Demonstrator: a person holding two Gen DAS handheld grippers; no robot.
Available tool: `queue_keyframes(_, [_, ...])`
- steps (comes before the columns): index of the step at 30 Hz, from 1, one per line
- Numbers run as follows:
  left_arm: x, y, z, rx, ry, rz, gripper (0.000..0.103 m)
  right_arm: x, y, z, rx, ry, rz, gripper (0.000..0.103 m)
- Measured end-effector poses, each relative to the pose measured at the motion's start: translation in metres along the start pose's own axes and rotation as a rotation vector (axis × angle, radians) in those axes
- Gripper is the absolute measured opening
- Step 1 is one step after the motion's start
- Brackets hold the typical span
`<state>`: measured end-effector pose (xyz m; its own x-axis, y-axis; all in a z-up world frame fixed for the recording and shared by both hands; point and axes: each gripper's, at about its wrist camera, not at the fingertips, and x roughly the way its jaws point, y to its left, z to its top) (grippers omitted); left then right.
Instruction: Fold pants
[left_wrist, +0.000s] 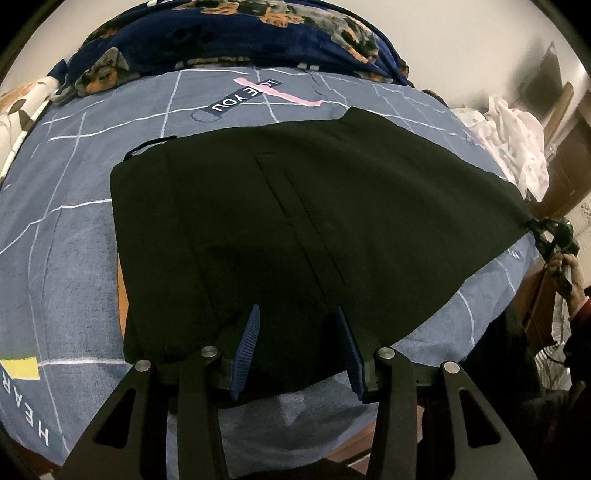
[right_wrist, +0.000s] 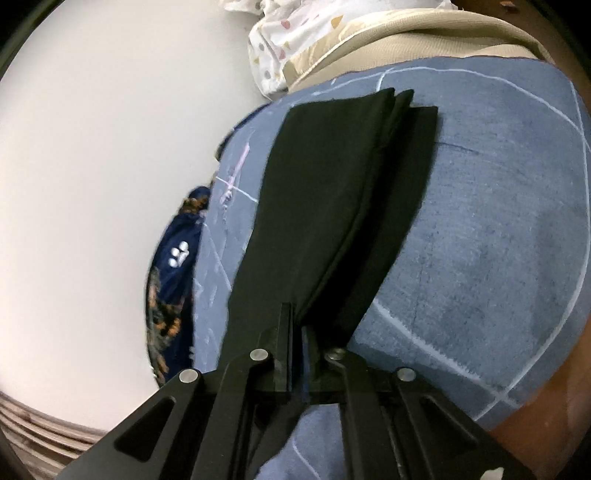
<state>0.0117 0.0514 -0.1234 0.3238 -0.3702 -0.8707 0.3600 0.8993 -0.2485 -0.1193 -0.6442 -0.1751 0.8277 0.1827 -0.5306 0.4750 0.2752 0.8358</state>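
Observation:
Black pants (left_wrist: 295, 221) lie spread on the blue bed sheet (left_wrist: 66, 229), waistband at the left. My left gripper (left_wrist: 297, 325) is open; its blue-padded fingers (left_wrist: 249, 339) rest over the near edge of the pants. My right gripper (right_wrist: 297, 325) is shut on the pants (right_wrist: 332, 206) at the leg end, with the folded legs stretching away from it. The right gripper also shows in the left wrist view (left_wrist: 550, 232), at the far right corner of the pants.
A dark blue patterned blanket (left_wrist: 229, 33) is bunched at the head of the bed. White cloth (left_wrist: 513, 136) is piled at the right, also in the right wrist view (right_wrist: 291, 40). The bed's wooden edge (right_wrist: 546, 398) is near the right gripper.

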Motion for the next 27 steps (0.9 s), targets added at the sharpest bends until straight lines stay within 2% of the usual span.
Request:
queue_keyframes(1, [0.0, 0.0, 0.0, -0.001, 0.002, 0.002, 0.044, -0.001, -0.001, -0.001, 0.016, 0.001, -0.001, 0.011])
queue_keyframes(2, [-0.001, 0.0, 0.0, -0.002, 0.003, 0.003, 0.044, -0.002, -0.003, -0.003, 0.042, 0.006, 0.019, 0.018])
queue_keyframes(3, [-0.002, -0.001, 0.0, -0.001, 0.003, 0.006, 0.044, -0.003, -0.004, -0.007, 0.067, 0.012, 0.047, 0.031])
queue_keyframes(6, [-0.003, -0.006, 0.0, 0.021, 0.004, 0.022, 0.045, -0.008, 0.014, -0.026, 0.029, 0.028, 0.104, 0.049])
queue_keyframes(8, [-0.003, -0.008, -0.002, 0.035, 0.003, 0.024, 0.047, -0.001, 0.032, -0.044, -0.018, 0.09, 0.133, 0.054])
queue_keyframes(12, [-0.004, -0.006, -0.002, 0.021, -0.004, 0.011, 0.048, 0.026, 0.052, -0.076, -0.059, 0.215, 0.132, 0.054])
queue_keyframes(16, [-0.006, -0.002, -0.003, -0.007, -0.014, -0.018, 0.049, 0.048, 0.066, -0.097, -0.117, 0.266, 0.102, 0.054])
queue_keyframes(17, [-0.006, -0.001, -0.004, -0.008, -0.015, -0.021, 0.049, 0.051, 0.068, -0.1, -0.128, 0.266, 0.102, 0.054])
queue_keyframes(18, [-0.006, -0.001, -0.004, -0.007, -0.014, -0.024, 0.049, 0.053, 0.072, -0.103, -0.148, 0.27, 0.098, 0.043])
queue_keyframes(19, [-0.006, -0.001, -0.004, -0.005, -0.015, -0.025, 0.049, 0.054, 0.075, -0.106, -0.173, 0.272, 0.083, 0.028])
queue_keyframes(20, [-0.006, -0.001, -0.004, 0.002, -0.016, -0.024, 0.049, 0.058, 0.075, -0.107, -0.184, 0.279, 0.064, 0.007])
queue_keyframes(22, [-0.005, -0.003, -0.003, 0.024, -0.01, -0.022, 0.049, 0.06, 0.069, -0.112, -0.16, 0.31, 0.05, 0.006])
queue_keyframes(25, [-0.007, -0.002, -0.003, 0.058, 0.001, -0.017, 0.049, 0.05, 0.067, -0.119, -0.165, 0.31, 0.046, 0.005])
queue_keyframes(27, [-0.008, 0.001, -0.002, 0.076, 0.012, -0.025, 0.049, 0.045, 0.06, -0.118, -0.121, 0.313, 0.064, 0.005])
